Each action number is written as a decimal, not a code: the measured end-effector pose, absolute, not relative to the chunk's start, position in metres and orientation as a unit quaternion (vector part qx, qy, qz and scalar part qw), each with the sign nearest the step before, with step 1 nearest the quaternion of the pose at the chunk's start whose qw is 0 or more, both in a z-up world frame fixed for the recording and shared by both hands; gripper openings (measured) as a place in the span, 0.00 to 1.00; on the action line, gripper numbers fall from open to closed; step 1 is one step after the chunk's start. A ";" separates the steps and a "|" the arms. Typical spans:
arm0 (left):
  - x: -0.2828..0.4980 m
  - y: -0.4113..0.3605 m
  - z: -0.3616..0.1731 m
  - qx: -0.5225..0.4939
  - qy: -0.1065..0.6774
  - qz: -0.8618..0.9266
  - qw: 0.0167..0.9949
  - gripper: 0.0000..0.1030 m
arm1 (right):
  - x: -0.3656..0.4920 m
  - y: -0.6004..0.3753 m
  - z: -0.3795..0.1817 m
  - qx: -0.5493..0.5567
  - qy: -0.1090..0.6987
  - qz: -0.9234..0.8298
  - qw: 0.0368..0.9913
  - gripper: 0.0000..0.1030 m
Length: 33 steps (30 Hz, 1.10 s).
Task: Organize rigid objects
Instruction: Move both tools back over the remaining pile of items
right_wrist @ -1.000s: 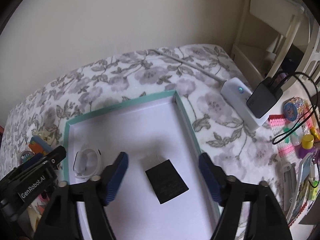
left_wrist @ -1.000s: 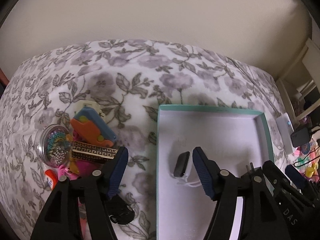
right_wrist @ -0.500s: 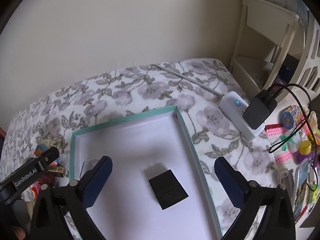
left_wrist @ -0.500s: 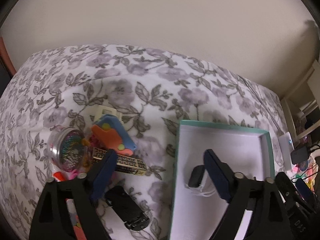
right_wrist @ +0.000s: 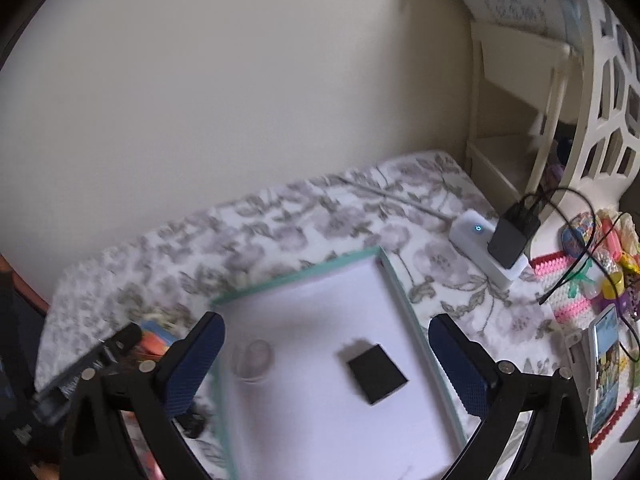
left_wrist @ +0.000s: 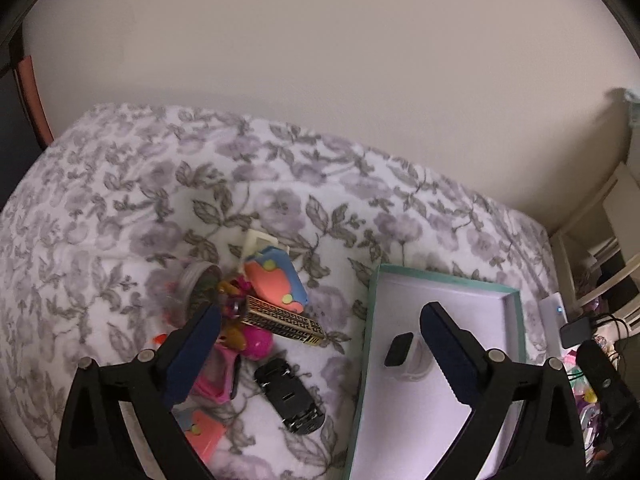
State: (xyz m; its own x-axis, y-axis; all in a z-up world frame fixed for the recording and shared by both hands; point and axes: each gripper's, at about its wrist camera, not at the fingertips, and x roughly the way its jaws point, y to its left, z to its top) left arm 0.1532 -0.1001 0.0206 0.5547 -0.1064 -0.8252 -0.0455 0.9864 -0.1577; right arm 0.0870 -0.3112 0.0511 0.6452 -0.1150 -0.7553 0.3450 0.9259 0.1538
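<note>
A teal-rimmed white tray [left_wrist: 444, 278] lies on the floral bedspread; it also shows in the right wrist view [right_wrist: 304, 276]. In it lie a white smartwatch [left_wrist: 404, 354] and a black charger block [right_wrist: 376, 372]. Left of the tray is a pile: a gold patterned box [left_wrist: 282, 320], an orange-and-blue toy [left_wrist: 276, 280], a round bead tin [left_wrist: 198, 284], a pink ball [left_wrist: 258, 342] and a black clip [left_wrist: 288, 394]. My left gripper [left_wrist: 320, 354] is open and empty above the pile and the tray's left rim. My right gripper [right_wrist: 326, 360] is open and empty above the tray.
A white power strip [right_wrist: 484, 252] with a black adapter [right_wrist: 512, 236] and cables sits right of the tray. Small toys and a pink-white mat [right_wrist: 576, 292] crowd the far right. A cream shelf unit [right_wrist: 520, 120] stands at the wall.
Both grippers have risen and pulled back. The left has swung left over the pile and opened wider. The right has opened wide over the charger block.
</note>
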 end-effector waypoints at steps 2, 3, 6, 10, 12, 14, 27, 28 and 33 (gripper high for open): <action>0.143 -0.098 0.033 -0.075 0.457 -0.023 0.886 0.97 | 0.078 -0.298 0.066 0.130 0.387 -0.121 0.905 1.00; 0.136 -0.097 0.040 -0.072 0.449 -0.025 0.890 0.97 | 0.075 -0.292 0.072 0.121 0.383 -0.120 0.908 1.00; 0.121 -0.090 0.054 -0.066 0.437 -0.020 0.897 0.97 | 0.064 -0.276 0.085 0.104 0.371 -0.111 0.916 1.00; 0.100 -0.075 0.063 -0.061 0.427 -0.006 0.902 0.97 | 0.049 -0.256 0.093 0.101 0.367 -0.089 0.920 1.00; 0.090 -0.066 0.062 -0.056 0.426 0.006 0.903 0.97 | 0.043 -0.247 0.093 0.101 0.367 -0.081 0.921 1.00; 0.081 -0.057 0.059 -0.051 0.429 0.020 0.902 0.97 | 0.038 -0.238 0.089 0.100 0.375 -0.068 0.919 1.00; 0.052 0.000 0.019 -0.036 0.485 0.079 0.870 0.97 | 0.030 -0.182 0.042 0.071 0.441 -0.014 0.895 1.00; 0.052 0.005 0.013 -0.039 0.494 0.083 0.865 0.97 | 0.031 -0.178 0.038 0.066 0.445 -0.012 0.893 1.00; 0.052 0.021 -0.005 -0.057 0.518 0.093 0.848 0.97 | 0.035 -0.166 0.020 0.069 0.468 0.013 0.881 0.96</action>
